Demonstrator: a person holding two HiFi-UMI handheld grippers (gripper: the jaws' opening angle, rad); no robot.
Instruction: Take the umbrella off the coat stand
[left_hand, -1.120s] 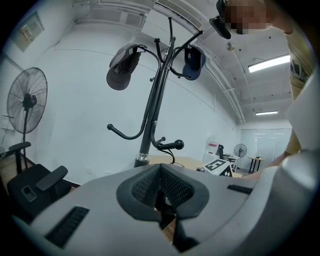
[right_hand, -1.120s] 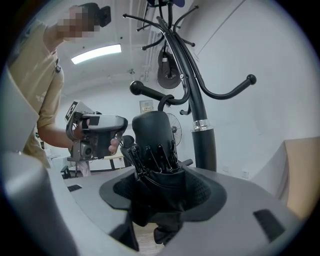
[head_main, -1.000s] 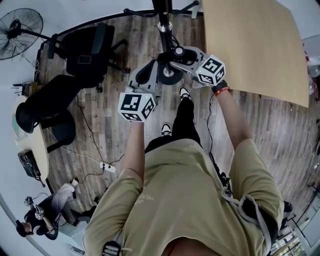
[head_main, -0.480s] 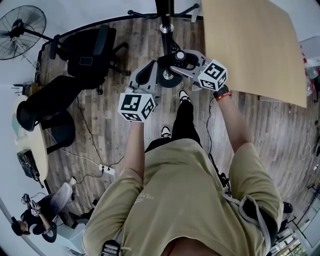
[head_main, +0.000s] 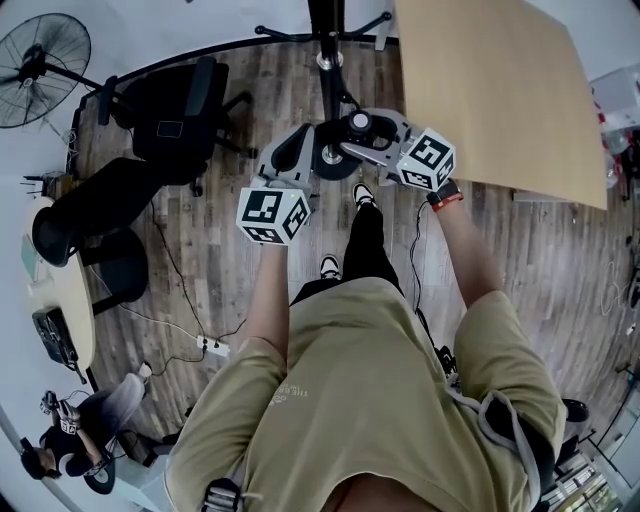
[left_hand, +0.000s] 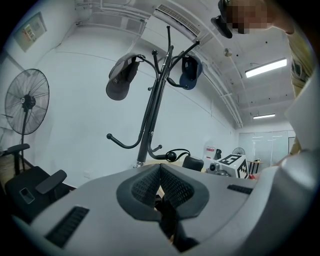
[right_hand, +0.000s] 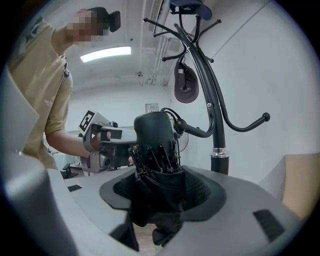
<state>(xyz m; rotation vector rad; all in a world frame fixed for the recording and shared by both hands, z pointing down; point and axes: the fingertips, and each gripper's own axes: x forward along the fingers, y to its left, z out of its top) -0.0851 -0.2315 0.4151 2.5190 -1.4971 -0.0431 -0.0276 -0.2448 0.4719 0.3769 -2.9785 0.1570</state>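
Done: the right gripper (right_hand: 160, 186) is clamped on the black folded umbrella (right_hand: 156, 150) and holds it upright just beside the black metal coat stand (right_hand: 214, 120).
Left to do: the umbrella's thin black strap loop (right_hand: 168, 111) appears to hang over the knobbed end of a low curved hook (right_hand: 194, 133). If so, the umbrella is not yet free, and the loop has to be lifted up and off that tip toward the near side.
Left gripper: the left gripper (left_hand: 160, 172) has its jaws closed together with nothing between them, and it sits near the umbrella on its left.
Edges: the hook's knob could snag the loop. A second low hook (right_hand: 265, 118) curls out on the stand's other side. A grey cap (left_hand: 120, 80) and a dark blue cap (left_hand: 189, 72) hang well above.
Open room: the wood-plank floor (head_main: 200, 250) lies on the near side. A pale wooden surface (head_main: 500, 90) stands close on the right. Black office chairs (head_main: 175, 100) stand to the left, apart from the stand.
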